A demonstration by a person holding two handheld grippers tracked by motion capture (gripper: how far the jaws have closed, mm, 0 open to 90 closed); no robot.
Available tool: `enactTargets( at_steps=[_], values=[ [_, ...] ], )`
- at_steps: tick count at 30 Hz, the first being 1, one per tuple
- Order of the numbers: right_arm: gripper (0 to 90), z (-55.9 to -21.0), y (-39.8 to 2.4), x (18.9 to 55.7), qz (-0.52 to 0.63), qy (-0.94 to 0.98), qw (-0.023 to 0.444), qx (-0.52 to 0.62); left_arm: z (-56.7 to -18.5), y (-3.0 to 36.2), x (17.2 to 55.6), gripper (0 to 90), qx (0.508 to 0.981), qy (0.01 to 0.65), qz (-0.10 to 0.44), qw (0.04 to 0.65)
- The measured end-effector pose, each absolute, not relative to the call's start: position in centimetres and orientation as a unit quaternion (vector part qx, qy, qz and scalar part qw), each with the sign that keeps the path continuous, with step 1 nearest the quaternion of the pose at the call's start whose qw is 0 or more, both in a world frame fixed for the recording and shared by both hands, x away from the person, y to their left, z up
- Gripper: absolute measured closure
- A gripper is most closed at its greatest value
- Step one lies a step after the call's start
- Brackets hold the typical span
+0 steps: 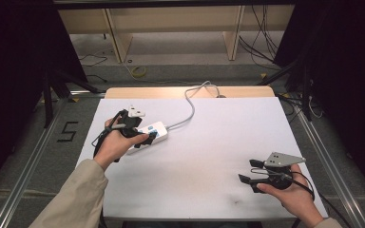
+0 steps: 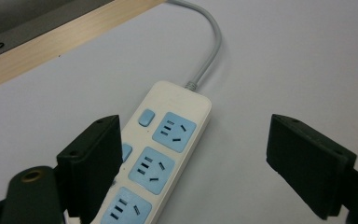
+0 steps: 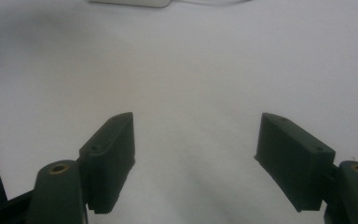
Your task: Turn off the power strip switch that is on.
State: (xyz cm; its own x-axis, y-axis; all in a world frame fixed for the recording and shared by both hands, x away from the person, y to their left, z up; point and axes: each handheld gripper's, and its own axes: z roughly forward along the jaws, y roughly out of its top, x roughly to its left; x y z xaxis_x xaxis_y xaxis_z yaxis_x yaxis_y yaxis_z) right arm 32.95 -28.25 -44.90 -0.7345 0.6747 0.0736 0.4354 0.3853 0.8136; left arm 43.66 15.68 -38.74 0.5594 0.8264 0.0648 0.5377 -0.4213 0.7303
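High view: one power strip [image 1: 148,135], two claws apart.

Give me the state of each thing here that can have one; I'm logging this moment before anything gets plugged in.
Power strip: lying flat on the white table, the three visible sockets empty, nothing plugged in.
Power strip cord: attached, trailing off the far table edge.
Left gripper: open, jaws either side of the strip, not pressing it.
Right gripper: open, nothing between the jaws.
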Motion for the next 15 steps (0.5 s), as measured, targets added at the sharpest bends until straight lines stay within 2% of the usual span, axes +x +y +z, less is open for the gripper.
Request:
enactTargets(
  at_steps=[15],
  values=[
    [28.4,-44.9,-28.3,32.9,0.441,0.821,0.134,0.337,-40.1,16.4,40.4,17.9,0.813,0.413,0.209,0.353]
  ],
)
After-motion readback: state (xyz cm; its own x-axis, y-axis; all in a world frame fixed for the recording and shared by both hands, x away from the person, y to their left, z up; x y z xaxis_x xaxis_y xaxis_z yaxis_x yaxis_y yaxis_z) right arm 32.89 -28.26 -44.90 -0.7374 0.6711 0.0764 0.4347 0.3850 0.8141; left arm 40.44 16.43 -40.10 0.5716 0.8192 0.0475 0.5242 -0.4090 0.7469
